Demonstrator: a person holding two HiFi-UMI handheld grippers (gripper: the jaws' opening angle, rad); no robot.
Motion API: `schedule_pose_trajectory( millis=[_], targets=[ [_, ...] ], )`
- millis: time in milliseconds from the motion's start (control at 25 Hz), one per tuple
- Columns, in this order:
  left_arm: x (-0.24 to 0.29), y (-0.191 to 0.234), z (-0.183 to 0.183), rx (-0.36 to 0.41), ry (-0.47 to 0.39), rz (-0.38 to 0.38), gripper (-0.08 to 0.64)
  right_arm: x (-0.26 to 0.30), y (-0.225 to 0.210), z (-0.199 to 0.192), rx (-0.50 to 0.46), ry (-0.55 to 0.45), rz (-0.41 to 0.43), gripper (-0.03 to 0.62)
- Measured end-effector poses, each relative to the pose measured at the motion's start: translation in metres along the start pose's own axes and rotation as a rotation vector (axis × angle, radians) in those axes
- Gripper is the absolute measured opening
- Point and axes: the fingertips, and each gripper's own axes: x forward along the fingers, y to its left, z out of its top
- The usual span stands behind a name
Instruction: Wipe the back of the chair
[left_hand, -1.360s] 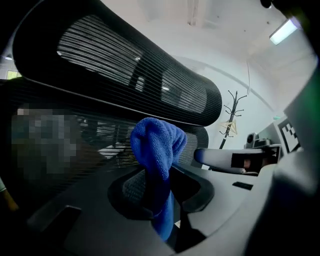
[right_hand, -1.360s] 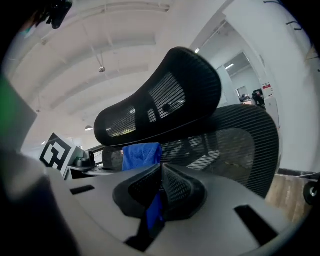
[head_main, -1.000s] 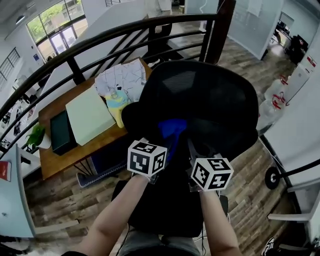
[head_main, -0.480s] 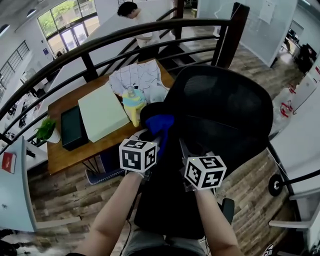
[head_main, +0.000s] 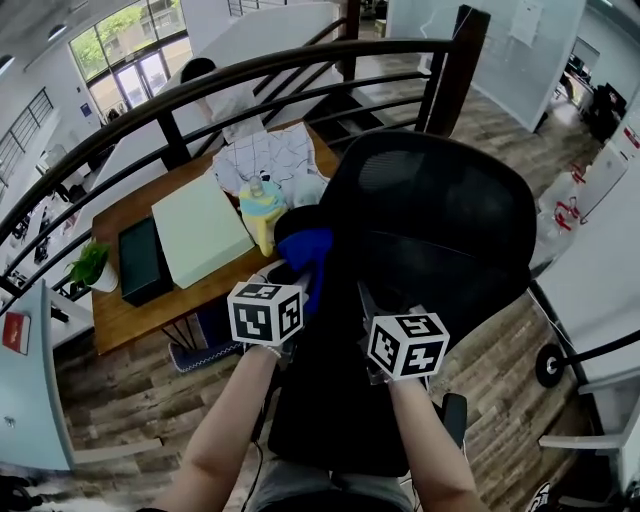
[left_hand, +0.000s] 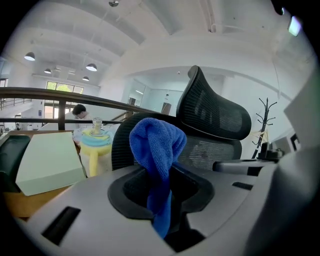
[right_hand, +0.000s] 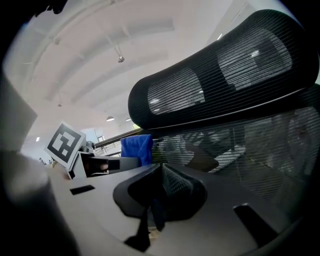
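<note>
The black mesh chair back (head_main: 440, 215) stands in front of me, its headrest (right_hand: 220, 75) looming large in the right gripper view. My left gripper (head_main: 300, 285) is shut on a bunched blue cloth (head_main: 311, 252) and holds it against the back's left edge. In the left gripper view the cloth (left_hand: 156, 145) rises out of the closed jaws, with the chair back (left_hand: 216, 112) just beyond. My right gripper (head_main: 366, 305) rests on the lower middle of the back. Its jaws (right_hand: 159, 200) look closed on a fold of the mesh.
Beyond the chair, a wooden desk (head_main: 125, 310) carries a pale green pad (head_main: 198, 230), a dark box (head_main: 138, 258), a yellow bottle (head_main: 258, 213) and papers (head_main: 268, 160). Behind it runs a black railing (head_main: 250, 70), with a person (head_main: 205, 85) past it. A coat stand (left_hand: 265, 125) stands at the right.
The left gripper and blue cloth have slid left, from the middle of the chair back to its left edge. The right gripper has barely moved. The person behind the railing walked left.
</note>
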Motion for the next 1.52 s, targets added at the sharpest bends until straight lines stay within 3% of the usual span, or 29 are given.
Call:
schedule_pose_trajectory(
  millis=[240,520,1120,1320,1520],
  targets=[
    [-0.001,-0.031,-0.005,0.013,-0.007,-0.057,0.101,-0.027,-0.028,-0.002,0.023,-0.019,-0.066,0.031],
    [0.01,-0.102,-0.024,0.033,0.012,-0.191,0.1,-0.072,-0.072,-0.012,0.068,-0.038,-0.165,0.031],
    [0.066,-0.284,-0.109,0.14,0.19,-0.52,0.101,-0.204,-0.181,-0.063,0.182,-0.056,-0.453,0.031],
    [0.092,-0.331,-0.134,0.177,0.248,-0.576,0.1,-0.241,-0.214,-0.078,0.232,-0.062,-0.536,0.031],
    [0.117,-0.351,-0.147,0.181,0.277,-0.591,0.101,-0.258,-0.239,-0.093,0.268,-0.067,-0.593,0.031]
  ],
)
